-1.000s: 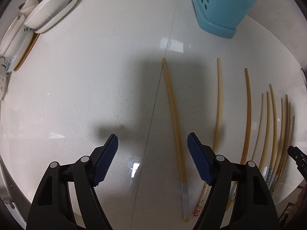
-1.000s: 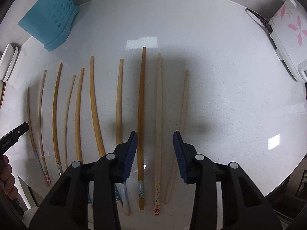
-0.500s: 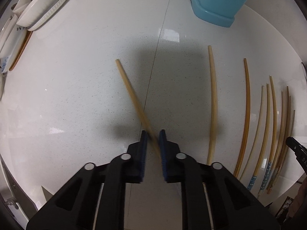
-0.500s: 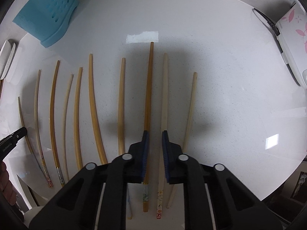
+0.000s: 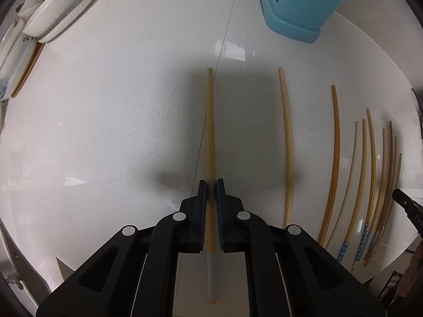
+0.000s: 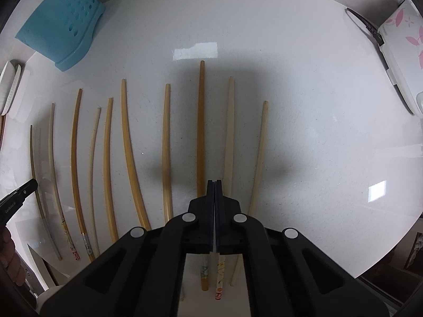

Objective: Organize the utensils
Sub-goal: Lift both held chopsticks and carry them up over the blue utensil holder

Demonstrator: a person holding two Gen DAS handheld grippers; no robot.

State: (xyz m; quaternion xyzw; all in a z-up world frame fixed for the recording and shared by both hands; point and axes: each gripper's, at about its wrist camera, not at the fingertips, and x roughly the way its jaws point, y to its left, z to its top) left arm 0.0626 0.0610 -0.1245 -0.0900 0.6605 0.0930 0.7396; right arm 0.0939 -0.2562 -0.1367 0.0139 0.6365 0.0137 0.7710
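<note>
My left gripper [image 5: 211,189] is shut on a tan chopstick [image 5: 210,132] that points straight ahead, above the white counter. Several more chopsticks [image 5: 288,142] lie in a row to its right. The blue perforated utensil basket [image 5: 298,2] stands at the far right in the left wrist view and at the far left in the right wrist view [image 6: 66,23]. My right gripper [image 6: 214,185] is shut with nothing between its pads, above the row, over a dark chopstick [image 6: 201,126] and a pale one [image 6: 229,132].
White bowls and plates [image 5: 55,10] are stacked at the far left of the counter. A white appliance with pink flowers [image 6: 401,45] and its cord sit at the far right. The counter's front edge runs just behind the chopstick ends.
My left gripper closed on the chopstick, lifted it and swung it straight ahead. My right gripper closed fully, empty, above the row.
</note>
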